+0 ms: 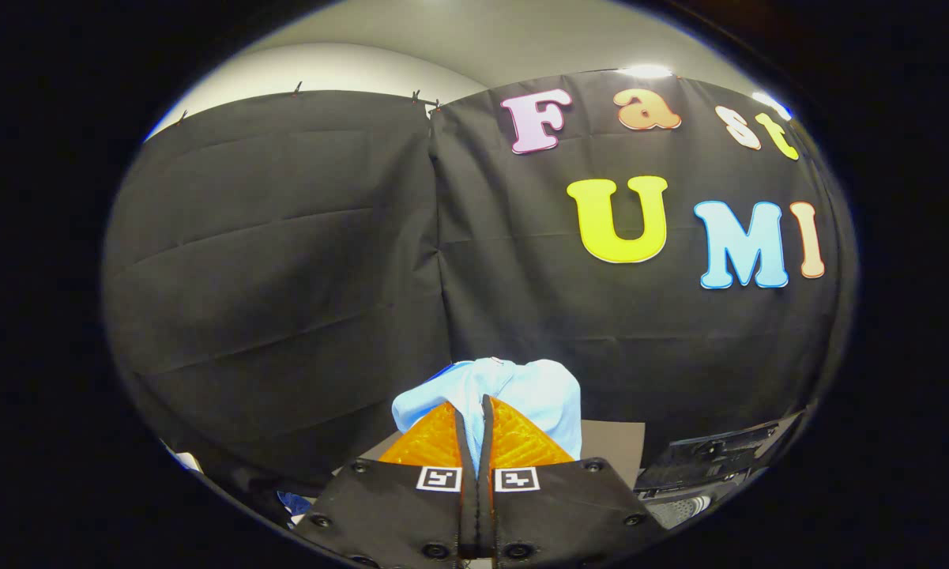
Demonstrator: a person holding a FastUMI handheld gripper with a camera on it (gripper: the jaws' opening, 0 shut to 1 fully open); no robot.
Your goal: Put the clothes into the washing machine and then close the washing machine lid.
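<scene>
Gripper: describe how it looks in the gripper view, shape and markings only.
The gripper has two wedge-shaped fingers with a ribbed, diamond-textured surface. Behind them sit two flat black plates, each bearing a small square black-and-white marker tag and round screw heads along the edges.

Black cloth wall (284,261) fills the far side, two panels meeting at a vertical seam near the middle, creased with long folds. Small clips (416,97) pin its top edge; a few more sit along the left panel's top. Pale plain wall (474,39) rises above the cloth, with a bright light glare (646,71) at the top right. Near and low, a flat brown board (612,446) lies just right of centre. Further right, a dark slatted object (711,454), tilted, too blurred to identify. A ribbed grey piece (683,510) sits below it.
</scene>
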